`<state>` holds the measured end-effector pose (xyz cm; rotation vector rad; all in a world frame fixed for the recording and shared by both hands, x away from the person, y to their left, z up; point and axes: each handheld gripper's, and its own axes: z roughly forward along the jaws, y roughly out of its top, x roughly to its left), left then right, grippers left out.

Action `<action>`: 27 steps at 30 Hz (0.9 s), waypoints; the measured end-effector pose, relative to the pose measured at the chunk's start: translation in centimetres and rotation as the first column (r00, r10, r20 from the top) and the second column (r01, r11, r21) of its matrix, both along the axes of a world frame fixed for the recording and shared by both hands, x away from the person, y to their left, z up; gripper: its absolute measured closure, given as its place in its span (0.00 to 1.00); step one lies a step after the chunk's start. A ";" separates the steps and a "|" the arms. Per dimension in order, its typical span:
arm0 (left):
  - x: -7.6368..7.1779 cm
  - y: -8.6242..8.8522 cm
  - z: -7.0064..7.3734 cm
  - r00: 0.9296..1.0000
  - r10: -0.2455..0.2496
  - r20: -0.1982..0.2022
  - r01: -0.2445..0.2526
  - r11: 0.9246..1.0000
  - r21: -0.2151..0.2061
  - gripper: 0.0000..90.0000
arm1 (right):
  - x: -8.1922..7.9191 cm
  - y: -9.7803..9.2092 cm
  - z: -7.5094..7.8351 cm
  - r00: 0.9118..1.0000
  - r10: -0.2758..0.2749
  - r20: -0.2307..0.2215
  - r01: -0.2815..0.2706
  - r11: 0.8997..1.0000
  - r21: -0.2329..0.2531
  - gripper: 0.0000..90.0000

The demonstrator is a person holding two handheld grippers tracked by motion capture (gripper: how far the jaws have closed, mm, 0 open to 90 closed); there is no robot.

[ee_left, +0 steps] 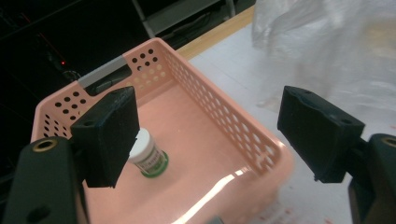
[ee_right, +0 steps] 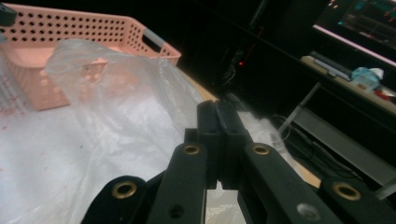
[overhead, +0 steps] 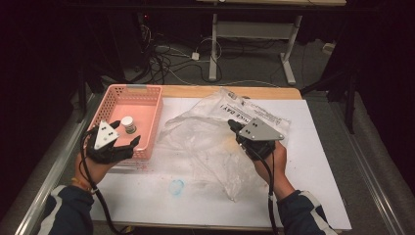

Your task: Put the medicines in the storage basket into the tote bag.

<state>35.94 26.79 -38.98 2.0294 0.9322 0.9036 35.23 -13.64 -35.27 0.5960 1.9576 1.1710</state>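
Note:
A pink perforated basket [overhead: 147, 105] sits at the table's left and holds a small white jar with a green label [overhead: 128, 125]. My left gripper [overhead: 126, 133] hovers open over the basket's near end. In the left gripper view its wide-spread jaws [ee_left: 210, 133] frame the basket wall [ee_left: 210, 105], and the jar [ee_left: 149, 156] stands just beside the left pad [ee_left: 109, 135]. A crumpled clear plastic bag [overhead: 205, 142] lies across the middle of the white sheet. My right gripper [overhead: 231, 124] is shut on the bag's upper edge. In the right gripper view the jaws [ee_right: 223, 135] are pressed together with the bag's film [ee_right: 116, 102] around them.
A white sheet [overhead: 318, 166] covers the wooden table [overhead: 195, 91], with a faint blue ring stain [overhead: 176, 186] near the front. Printed text marks the bag's far right part [overhead: 244, 113]. Beyond the table are floor cables [overhead: 166, 58] and a desk frame [overhead: 213, 49].

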 end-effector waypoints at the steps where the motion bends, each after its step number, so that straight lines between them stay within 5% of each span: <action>1: 0.9 -0.1 0.2 1.000 0.003 -0.018 -0.003 1.000 0.020 0.22 | 0.0 -0.1 0.2 1.000 -0.010 0.011 0.009 1.000 0.009 1.00; 5: 5.1 0.2 0.5 0.993 0.023 -0.120 -0.014 0.997 0.070 0.22 | 0.2 -0.3 1.1 0.999 -0.010 0.033 0.009 0.999 0.045 1.00; 9: 9.0 0.7 0.0 0.971 0.072 -0.230 -0.051 0.994 0.095 0.22 | 0.3 -0.4 0.8 1.000 -0.004 0.021 0.003 0.999 0.042 1.00; 12: 11.2 0.9 -1.2 0.946 0.131 -0.297 -0.088 0.984 0.155 0.22 | 0.3 -0.5 0.6 1.000 0.000 0.014 0.000 0.999 0.041 1.00; 16: 13.1 2.0 -3.0 0.902 0.203 -0.380 -0.135 0.971 0.196 0.22 | 0.3 -0.6 0.5 1.000 0.011 0.011 -0.012 0.999 0.033 1.00; 17: 13.6 2.6 -3.6 0.880 0.238 -0.410 -0.167 0.965 0.201 0.23 | 0.3 -0.6 0.5 1.000 0.013 0.007 -0.013 0.999 0.036 1.00; 19: 14.0 3.4 -4.4 0.854 0.255 -0.453 -0.178 0.962 0.207 0.30 | 0.4 -0.6 0.4 1.000 0.021 -0.003 -0.020 0.999 0.036 1.00; 22: 14.3 3.5 -4.5 0.848 0.248 -0.468 -0.169 0.964 0.204 0.34 | 0.5 -0.6 0.1 1.000 0.028 -0.013 -0.028 0.999 0.034 1.00; 24: 14.4 3.3 -4.6 0.843 0.249 -0.477 -0.159 0.962 0.222 0.51 | 0.6 -0.6 0.0 0.999 0.034 -0.020 -0.033 0.999 0.033 1.00; 27: 14.4 3.5 -4.6 0.842 0.241 -0.482 -0.159 0.966 0.206 0.52 | 0.6 -0.5 -0.2 0.999 0.036 -0.028 -0.035 0.999 0.032 1.00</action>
